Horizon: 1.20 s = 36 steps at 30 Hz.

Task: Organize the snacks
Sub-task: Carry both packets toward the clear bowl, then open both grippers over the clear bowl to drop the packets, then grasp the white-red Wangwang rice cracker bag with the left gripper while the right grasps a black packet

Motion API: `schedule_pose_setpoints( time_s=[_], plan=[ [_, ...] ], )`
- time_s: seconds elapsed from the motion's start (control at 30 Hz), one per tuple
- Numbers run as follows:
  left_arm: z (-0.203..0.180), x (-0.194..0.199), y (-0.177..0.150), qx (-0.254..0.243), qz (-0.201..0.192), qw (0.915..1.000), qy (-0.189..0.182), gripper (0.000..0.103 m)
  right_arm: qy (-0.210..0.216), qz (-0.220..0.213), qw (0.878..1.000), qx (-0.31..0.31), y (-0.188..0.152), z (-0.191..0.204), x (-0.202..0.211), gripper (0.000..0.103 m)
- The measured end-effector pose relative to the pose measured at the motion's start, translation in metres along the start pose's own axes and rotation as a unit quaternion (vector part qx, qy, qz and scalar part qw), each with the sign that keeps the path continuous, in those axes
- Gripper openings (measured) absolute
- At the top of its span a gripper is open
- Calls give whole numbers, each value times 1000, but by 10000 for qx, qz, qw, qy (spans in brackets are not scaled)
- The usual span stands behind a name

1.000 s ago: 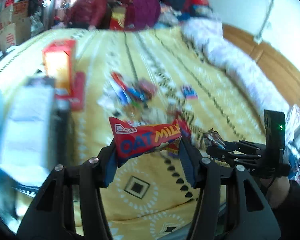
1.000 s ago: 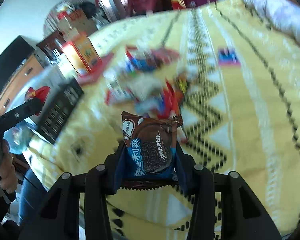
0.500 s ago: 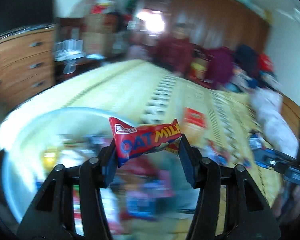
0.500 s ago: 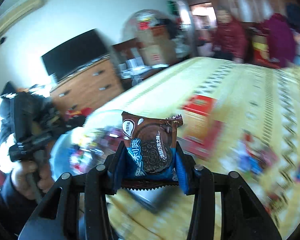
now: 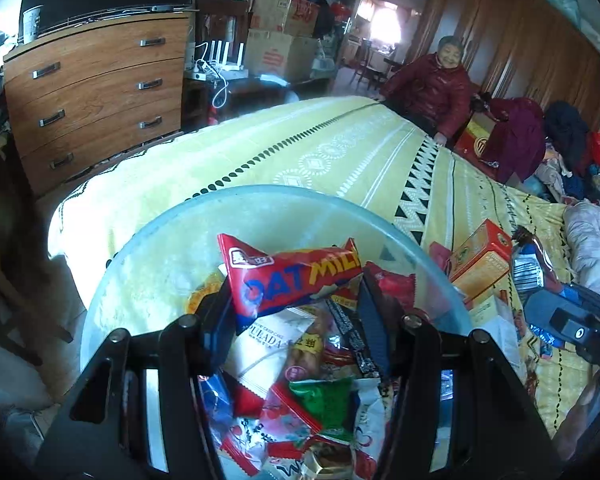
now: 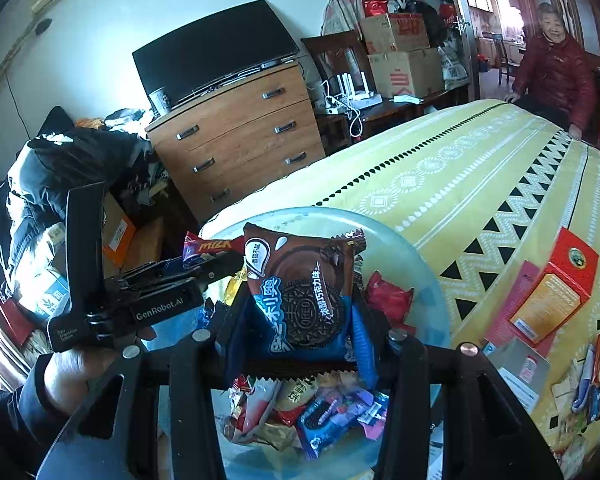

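My left gripper (image 5: 296, 300) is shut on a red OAT MILK packet (image 5: 288, 276) and holds it over a pale blue translucent bowl (image 5: 260, 208) full of several wrapped snacks. My right gripper (image 6: 300, 316) is shut on a brown and blue Oreo packet (image 6: 300, 296) above the same bowl (image 6: 428, 292). The left gripper shows at the left of the right wrist view (image 6: 204, 264), its packet tip beside the Oreo packet. The right gripper shows at the right of the left wrist view (image 5: 540, 280).
The bowl sits near the edge of a bed with a yellow patterned cover (image 5: 340, 148). An orange and red box (image 6: 556, 292) and loose snacks (image 6: 588, 380) lie right of the bowl. A wooden dresser (image 6: 240, 140) stands past the bed edge. A person in red (image 5: 436, 88) sits at the far side.
Both grippers have swung left from the loose snack pile on the bed to above the bowl, each still holding its packet.
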<state>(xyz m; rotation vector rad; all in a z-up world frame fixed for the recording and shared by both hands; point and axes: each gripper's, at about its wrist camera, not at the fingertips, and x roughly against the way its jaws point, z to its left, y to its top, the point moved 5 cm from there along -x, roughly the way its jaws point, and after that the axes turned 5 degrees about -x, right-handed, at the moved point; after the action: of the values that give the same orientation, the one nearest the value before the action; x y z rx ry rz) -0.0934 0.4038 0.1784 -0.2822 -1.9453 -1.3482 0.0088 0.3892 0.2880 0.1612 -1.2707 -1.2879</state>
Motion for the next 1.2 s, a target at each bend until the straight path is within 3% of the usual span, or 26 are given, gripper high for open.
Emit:
schedule_pose_setpoints(
  time_s=[0.5, 0.53, 0.6, 0.63, 0.73, 0.87, 0.97, 1.1, 1.2],
  plan=[
    [1, 8, -3, -103, 20, 9998, 154, 57, 17, 101, 9999, -27, 1, 3, -7, 51],
    [1, 8, -3, -107, 20, 9998, 187, 58, 16, 121, 9999, -34, 1, 2, -8, 52],
    [2, 7, -3, -126, 42, 9995, 287, 61, -59, 186, 9998, -60, -1, 0, -12, 70],
    [2, 7, -4, -135, 48, 9992, 366, 63, -111, 179, 9998, -70, -2, 0, -13, 73],
    [-5, 13, -3, -118, -11, 9993, 349, 64, -113, 16, 9997, -200, -9, -7, 2, 74],
    [-59, 43, -3, -643, -404, 9970, -140, 64, -363, -487, 9970, -470, -47, -40, 60, 74],
    [-134, 69, -17, -1343, -512, 9855, -906, 69, -737, -644, 9898, -1031, -90, -91, 102, 74],
    [-240, 85, -65, -2074, -148, 9551, -2110, 72, -1429, -599, 9653, -2104, -167, -194, 160, 74],
    [-293, 78, -104, -2445, 218, 9339, -2601, 72, -1933, -550, 9423, -2677, -217, -268, 203, 74]
  ],
)
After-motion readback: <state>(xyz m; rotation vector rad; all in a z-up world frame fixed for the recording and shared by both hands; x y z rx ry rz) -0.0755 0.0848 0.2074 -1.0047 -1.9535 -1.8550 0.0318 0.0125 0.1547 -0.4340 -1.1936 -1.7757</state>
